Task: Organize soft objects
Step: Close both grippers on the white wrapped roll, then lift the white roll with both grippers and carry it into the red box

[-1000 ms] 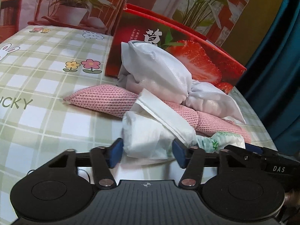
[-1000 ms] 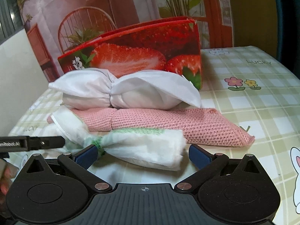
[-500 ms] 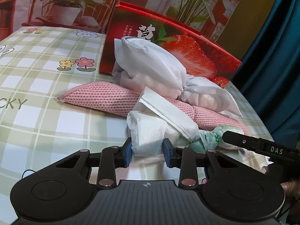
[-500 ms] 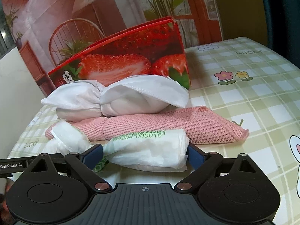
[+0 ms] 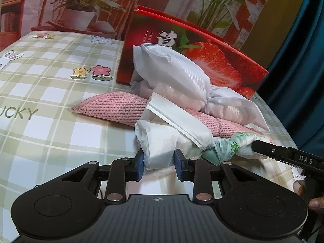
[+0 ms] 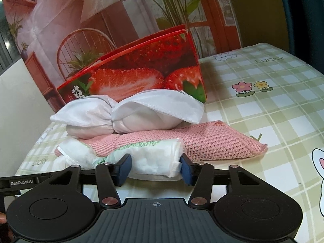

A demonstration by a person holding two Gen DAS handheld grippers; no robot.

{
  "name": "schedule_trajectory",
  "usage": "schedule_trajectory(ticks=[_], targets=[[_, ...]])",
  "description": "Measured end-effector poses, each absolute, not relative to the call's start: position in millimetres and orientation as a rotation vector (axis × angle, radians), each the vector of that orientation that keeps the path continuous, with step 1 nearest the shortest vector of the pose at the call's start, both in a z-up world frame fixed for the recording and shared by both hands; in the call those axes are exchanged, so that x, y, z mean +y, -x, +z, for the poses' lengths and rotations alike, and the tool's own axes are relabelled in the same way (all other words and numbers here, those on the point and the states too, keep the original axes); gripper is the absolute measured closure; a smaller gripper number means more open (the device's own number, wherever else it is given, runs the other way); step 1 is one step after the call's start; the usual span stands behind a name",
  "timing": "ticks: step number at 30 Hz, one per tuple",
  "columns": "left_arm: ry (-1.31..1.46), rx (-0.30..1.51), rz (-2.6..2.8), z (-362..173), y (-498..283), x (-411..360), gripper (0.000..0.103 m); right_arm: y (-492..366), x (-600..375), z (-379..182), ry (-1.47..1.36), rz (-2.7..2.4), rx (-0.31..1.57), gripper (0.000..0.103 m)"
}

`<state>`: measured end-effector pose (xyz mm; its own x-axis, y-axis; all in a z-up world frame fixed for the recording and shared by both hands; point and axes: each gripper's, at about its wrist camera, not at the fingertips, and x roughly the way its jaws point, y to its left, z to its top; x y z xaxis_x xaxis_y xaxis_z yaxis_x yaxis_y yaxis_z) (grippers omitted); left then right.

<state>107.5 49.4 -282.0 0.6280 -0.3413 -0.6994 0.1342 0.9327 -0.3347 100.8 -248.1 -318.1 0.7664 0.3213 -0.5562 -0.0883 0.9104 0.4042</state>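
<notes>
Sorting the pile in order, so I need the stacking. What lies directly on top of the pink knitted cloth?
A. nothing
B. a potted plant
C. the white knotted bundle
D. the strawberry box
C: the white knotted bundle rests on the pink knitted cloth, while the strawberry box stands behind them.

Strawberry box (image 5: pixel 202 60) behind, tablecloth (image 5: pixel 50 93) open

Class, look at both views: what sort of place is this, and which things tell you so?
Probably a home tabletop staged for recording: a checked tablecloth with bunnies and flowers, a printed room-scene backdrop, and a strawberry box behind the soft bundles.
</notes>
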Motion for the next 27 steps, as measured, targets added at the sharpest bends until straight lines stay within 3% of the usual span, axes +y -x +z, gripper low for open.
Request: schedule_trajectory(ticks=[3, 6, 11, 27], targets=[[0.276, 0.848, -0.247, -281, -108, 54, 0.075, -99, -247, -315, -0.361, 0.238, 0.649, 0.071], [0.289, 0.826, -0.225, -276, -106, 58, 0.084, -98, -247, -312, -0.359, 0.261, 0.633, 0.074], [0.285, 0.755, -0.213, -262, -100, 59, 0.086, -96, -250, -300, -0.352, 0.306, 0.571, 0.079], [0.21, 0.589, -0.25, -203, -95, 51, 0.086, -95, -260, -259, -0.348, 0.331, 0.44, 0.08]])
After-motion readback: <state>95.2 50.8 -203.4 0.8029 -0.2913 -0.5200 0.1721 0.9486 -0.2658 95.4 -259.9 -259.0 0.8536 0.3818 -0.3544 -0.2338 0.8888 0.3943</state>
